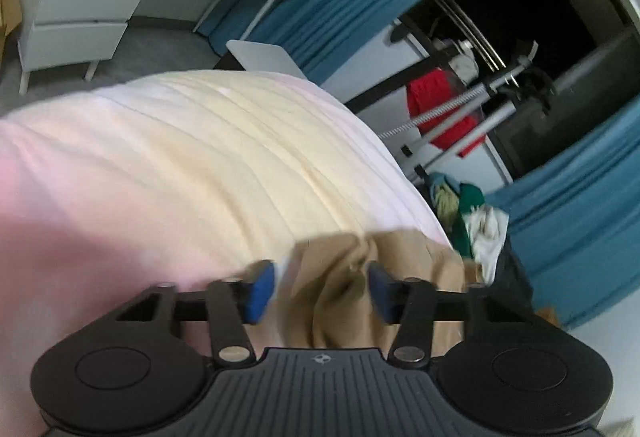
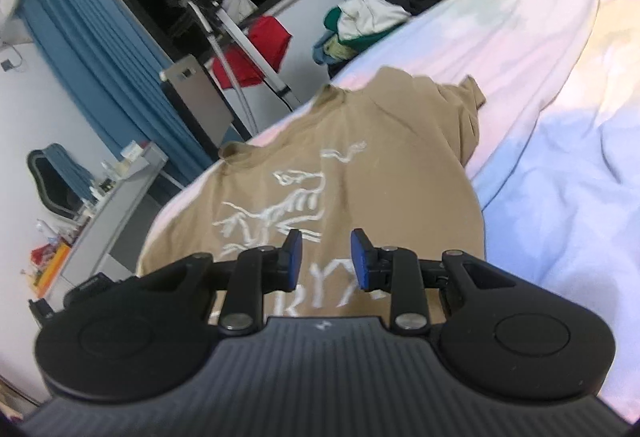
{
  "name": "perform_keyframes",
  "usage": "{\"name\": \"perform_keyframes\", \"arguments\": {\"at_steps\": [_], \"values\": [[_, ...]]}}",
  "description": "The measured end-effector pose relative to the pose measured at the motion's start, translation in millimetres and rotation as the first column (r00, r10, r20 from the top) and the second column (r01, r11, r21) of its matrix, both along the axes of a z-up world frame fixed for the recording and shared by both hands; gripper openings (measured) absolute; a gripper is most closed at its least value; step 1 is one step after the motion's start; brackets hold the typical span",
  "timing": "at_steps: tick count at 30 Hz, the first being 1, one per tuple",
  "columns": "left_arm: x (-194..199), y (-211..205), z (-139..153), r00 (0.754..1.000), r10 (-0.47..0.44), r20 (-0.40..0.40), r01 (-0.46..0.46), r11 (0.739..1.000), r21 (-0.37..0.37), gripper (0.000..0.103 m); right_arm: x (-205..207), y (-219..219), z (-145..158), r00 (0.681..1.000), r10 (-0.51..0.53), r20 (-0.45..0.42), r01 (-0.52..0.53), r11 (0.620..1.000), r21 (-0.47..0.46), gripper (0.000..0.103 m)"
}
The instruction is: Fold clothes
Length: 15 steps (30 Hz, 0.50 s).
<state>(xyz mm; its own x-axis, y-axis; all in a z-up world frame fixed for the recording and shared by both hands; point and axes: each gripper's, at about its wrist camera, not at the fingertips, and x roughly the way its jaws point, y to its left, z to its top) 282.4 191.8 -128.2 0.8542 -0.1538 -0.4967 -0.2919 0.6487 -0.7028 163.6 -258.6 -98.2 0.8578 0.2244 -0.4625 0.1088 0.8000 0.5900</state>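
Note:
A tan T-shirt with a white skeleton print lies spread on the pastel bedspread. My right gripper is open, just above the shirt's printed lower part, with nothing between its blue pads. In the left wrist view the same tan shirt is bunched in front of my left gripper. That gripper is open with its blue pads on either side of a fold of cloth, not closed on it. The left view is blurred.
A pile of clothes lies at the bed's far edge, also visible in the left wrist view. A drying rack with a red garment stands by blue curtains. A white drawer unit and a cluttered desk stand beside the bed.

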Motion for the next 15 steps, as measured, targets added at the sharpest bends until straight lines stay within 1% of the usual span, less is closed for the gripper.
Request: {"name": "perform_keyframes", "arguments": {"at_steps": [1,2,3,5,7,8,10,11,13,15], "values": [[5.4,0.4,-2.8,1.000,0.006,-0.008,-0.006,1.000,-0.009,0.015,4.4,-0.6,-5.1,1.000,0.000,-0.012,0.000,1.000,0.009,0.030],[10.4,-1.0,-3.4,1.000,0.004,-0.019,-0.004,1.000,-0.001,0.006,8.7,-1.1,-10.1,1.000,0.001,-0.024,0.000,1.000,0.019,0.030],[16.5,-3.7,-0.6,1.000,-0.011,-0.029,0.012,1.000,0.023,0.003,13.0,-1.6,-15.1,0.999,0.001,-0.037,0.000,1.000,0.028,0.030],[28.1,-8.6,15.6,0.999,-0.026,-0.046,0.031,0.993,0.116,0.002,16.8,-1.7,-21.4,0.998,-0.004,-0.059,0.006,0.999,0.041,0.030],[41.5,-6.7,40.6,0.998,-0.032,-0.053,0.043,0.976,0.214,0.002,16.3,-1.0,-24.3,0.997,-0.004,-0.073,0.008,0.998,0.055,0.030],[49.4,-6.7,53.6,0.998,-0.028,-0.060,0.043,0.962,0.269,0.002,15.3,-0.5,-24.2,0.997,-0.002,-0.072,0.007,0.998,0.060,0.030],[65.7,-6.8,79.1,0.997,-0.017,-0.075,0.044,0.927,0.374,0.002,14.1,0.9,-22.7,0.998,-0.001,-0.068,0.005,0.998,0.063,0.030],[75.0,-7.3,89.6,0.996,-0.009,-0.086,0.044,0.905,0.424,0.002,13.9,1.6,-21.4,0.998,-0.001,-0.065,0.005,0.998,0.061,0.030],[94.9,-11.7,106.5,0.994,0.010,-0.112,0.052,0.843,0.536,0.002,15.2,3.5,-20.2,0.998,-0.004,-0.056,0.006,0.999,0.041,0.030],[114.9,-20.6,113.8,0.990,0.023,-0.142,0.073,0.771,0.633,0.002,17.1,5.5,-19.8,0.998,-0.011,-0.054,0.012,1.000,0.013,0.030]]}}
